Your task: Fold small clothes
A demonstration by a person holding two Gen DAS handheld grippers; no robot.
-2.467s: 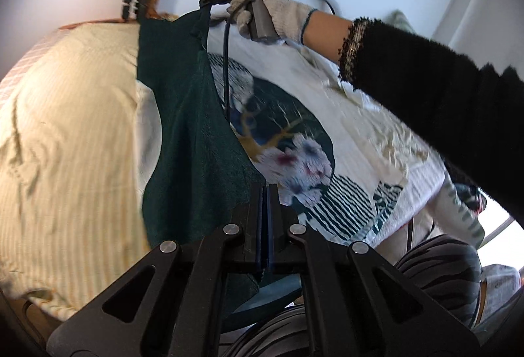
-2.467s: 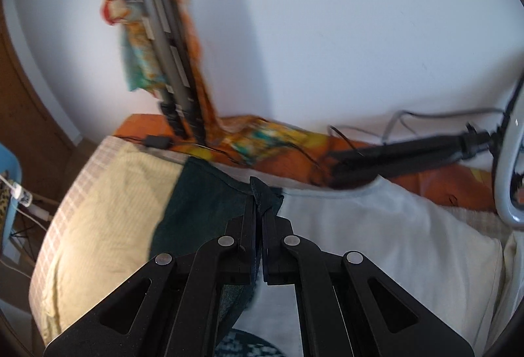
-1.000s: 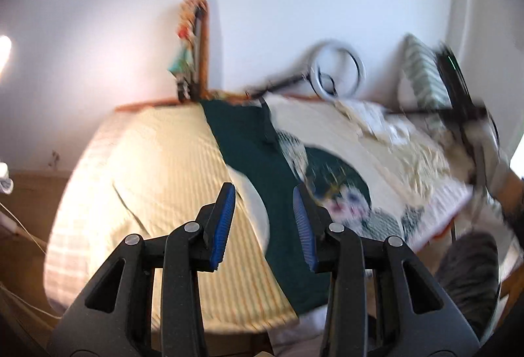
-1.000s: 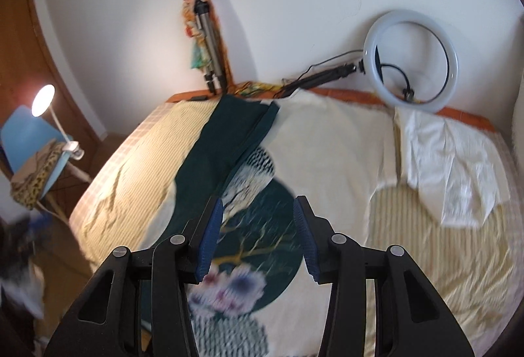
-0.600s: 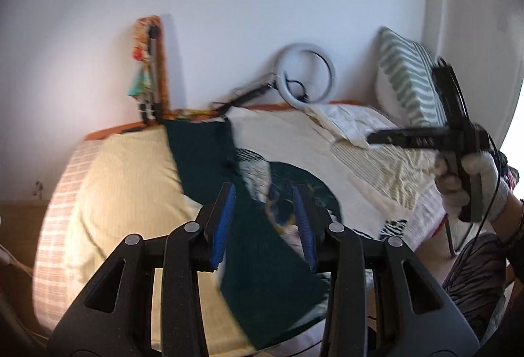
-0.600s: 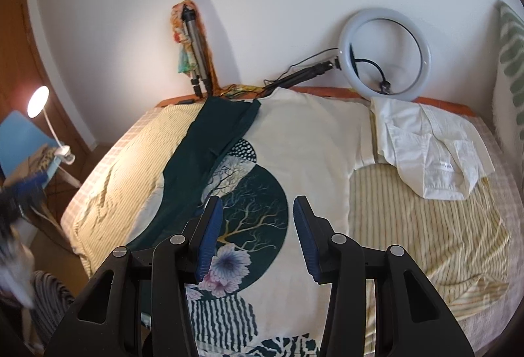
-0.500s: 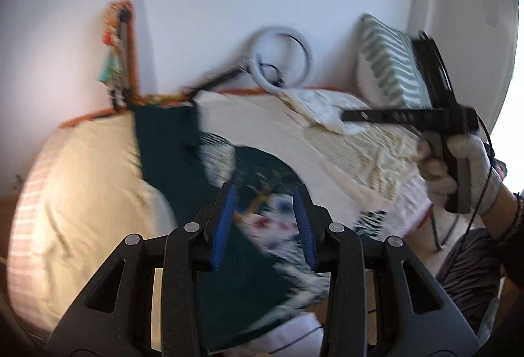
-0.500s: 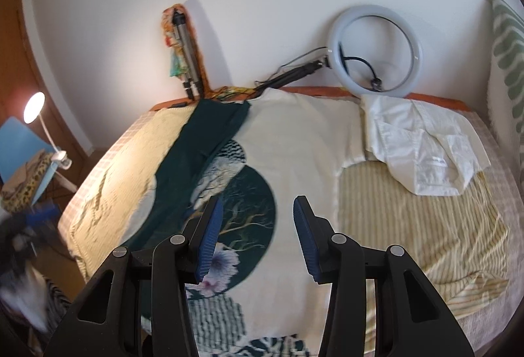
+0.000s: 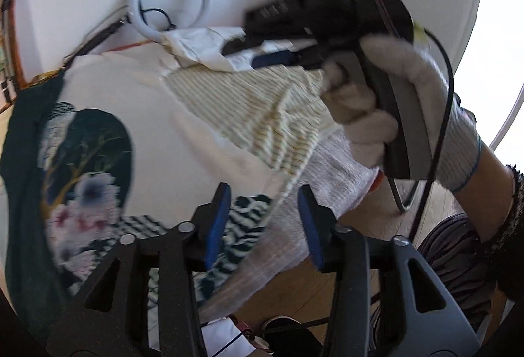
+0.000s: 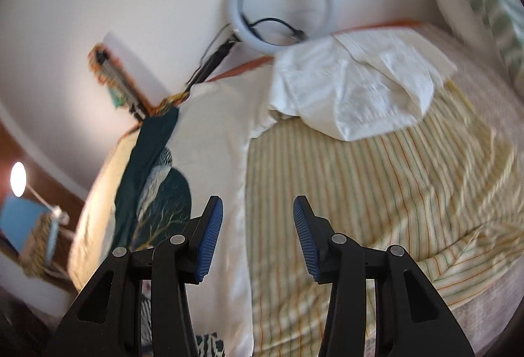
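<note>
My left hand-held gripper (image 9: 263,222) and my right hand-held gripper (image 10: 257,237) both stand wide open with nothing between the blue pads. The crumpled white cotton shirt (image 10: 353,88) lies at the bed's far edge, toward its right corner, just beside the white ring light (image 10: 281,1) leaning on the wall. I judge it light, limp and creased, sure to sag wherever it is not held, so I would pinch it at the collar or shoulder seams, one per side. The dark green garment (image 10: 149,147) lies along the left edge on the cream printed cover (image 10: 213,140). The striped sheet (image 10: 360,180) between is rumpled; the light's black cable (image 10: 271,23) seems close to the shirt, though blur makes that uncertain.
</note>
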